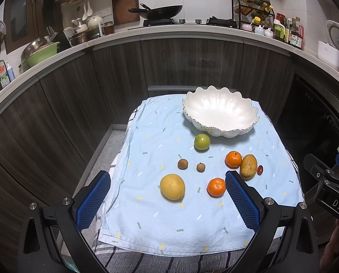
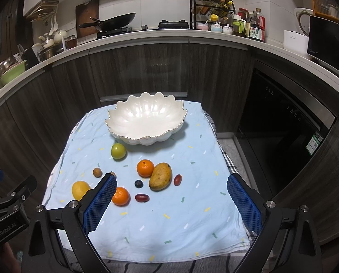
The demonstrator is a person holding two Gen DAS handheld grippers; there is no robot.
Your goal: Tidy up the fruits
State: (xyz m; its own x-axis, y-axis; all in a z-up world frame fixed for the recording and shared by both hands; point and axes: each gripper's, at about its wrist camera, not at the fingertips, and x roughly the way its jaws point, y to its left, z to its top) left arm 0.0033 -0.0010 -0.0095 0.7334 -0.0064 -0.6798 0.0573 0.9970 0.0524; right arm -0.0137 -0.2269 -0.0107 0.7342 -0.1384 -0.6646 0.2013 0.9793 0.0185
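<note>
A white bowl shaped like a flower sits at the far end of a light blue cloth. Nothing is in it. All the fruit lies on the cloth, nearer than the bowl. In the right wrist view, a green apple is just beside the bowl, at about 7 o'clock from it. A mango touches an orange at its 10 o'clock. A second orange and a lemon lie at 8 o'clock from the mango. A dark berry and two small red fruits lie near the mango.

The left gripper hangs over the near edge of the cloth with its jaws wide and nothing between them. The right gripper does too.
</note>
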